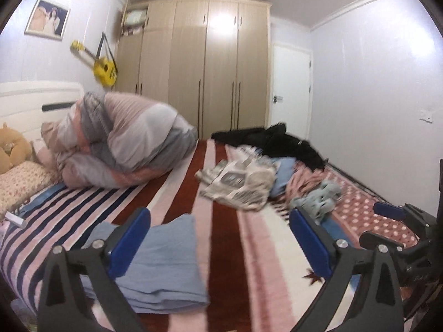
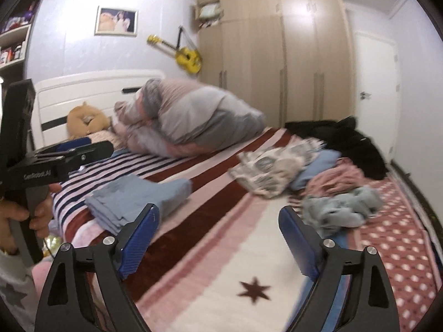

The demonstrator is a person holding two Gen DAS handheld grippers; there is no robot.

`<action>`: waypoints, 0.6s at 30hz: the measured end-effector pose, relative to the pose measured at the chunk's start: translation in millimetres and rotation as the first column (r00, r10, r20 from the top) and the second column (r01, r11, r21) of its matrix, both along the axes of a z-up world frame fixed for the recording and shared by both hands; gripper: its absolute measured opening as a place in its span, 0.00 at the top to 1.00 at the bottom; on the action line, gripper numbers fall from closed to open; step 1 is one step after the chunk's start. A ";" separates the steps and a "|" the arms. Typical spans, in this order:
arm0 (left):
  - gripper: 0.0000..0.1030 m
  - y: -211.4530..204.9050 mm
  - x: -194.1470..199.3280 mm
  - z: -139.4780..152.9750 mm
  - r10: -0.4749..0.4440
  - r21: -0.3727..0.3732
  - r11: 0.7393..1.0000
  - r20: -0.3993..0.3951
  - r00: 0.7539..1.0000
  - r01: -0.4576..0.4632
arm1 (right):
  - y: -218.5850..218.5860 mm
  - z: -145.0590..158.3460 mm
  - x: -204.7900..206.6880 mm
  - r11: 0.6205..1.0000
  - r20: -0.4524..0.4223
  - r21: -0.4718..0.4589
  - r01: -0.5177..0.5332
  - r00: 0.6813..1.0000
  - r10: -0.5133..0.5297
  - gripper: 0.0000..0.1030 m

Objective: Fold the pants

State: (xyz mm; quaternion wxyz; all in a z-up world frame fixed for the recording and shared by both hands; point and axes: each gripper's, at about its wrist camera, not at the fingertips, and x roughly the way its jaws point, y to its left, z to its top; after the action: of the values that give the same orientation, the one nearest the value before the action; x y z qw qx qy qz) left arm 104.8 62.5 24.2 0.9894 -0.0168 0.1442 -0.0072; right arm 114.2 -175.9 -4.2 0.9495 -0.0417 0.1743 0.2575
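Observation:
Folded light blue pants [image 1: 163, 262] lie on the striped bed blanket [image 1: 221, 249], low on the left in the left wrist view. My left gripper [image 1: 220, 215] hovers above them, open and empty, its left pad over the fabric without touching it. In the right wrist view the same pants [image 2: 138, 196] rest left of centre. My right gripper [image 2: 218, 210] is open over bare blanket [image 2: 221, 262], holding nothing. A hand [image 2: 16, 221] carries the left gripper [image 2: 83, 149] at that view's left edge.
An unsorted heap lies right of centre: a grey-white patterned garment [image 1: 241, 182], a blue one [image 1: 282, 171], a pink one [image 1: 304, 179], a pale teal one [image 1: 318, 196] and black clothes [image 1: 277, 141]. A rolled duvet [image 1: 124, 144], a plush toy [image 1: 11, 146] and the headboard [image 1: 27, 99] stand at far left.

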 end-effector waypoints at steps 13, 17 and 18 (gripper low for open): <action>0.02 -46.1 -25.0 -17.0 -0.019 0.011 1.000 0.031 0.999 0.018 | -58.0 2.5 -53.2 0.963 0.125 0.036 0.266 0.955 -0.269 0.00; 0.02 -47.4 -26.4 -17.0 -0.021 0.010 1.000 0.030 0.999 0.021 | -61.6 2.8 -55.7 0.959 0.125 0.021 0.283 0.951 -0.284 0.00; 0.02 -47.5 -26.8 -17.0 -0.021 0.009 1.000 0.030 0.999 0.021 | -62.1 3.0 -56.2 0.959 0.122 0.023 0.281 0.952 -0.282 0.00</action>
State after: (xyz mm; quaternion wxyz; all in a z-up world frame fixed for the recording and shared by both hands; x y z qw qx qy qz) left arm 78.0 15.0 7.2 0.9914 -0.0111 0.1295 -0.0173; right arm 58.0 -238.1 -1.2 0.9856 -0.0298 0.1183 0.1169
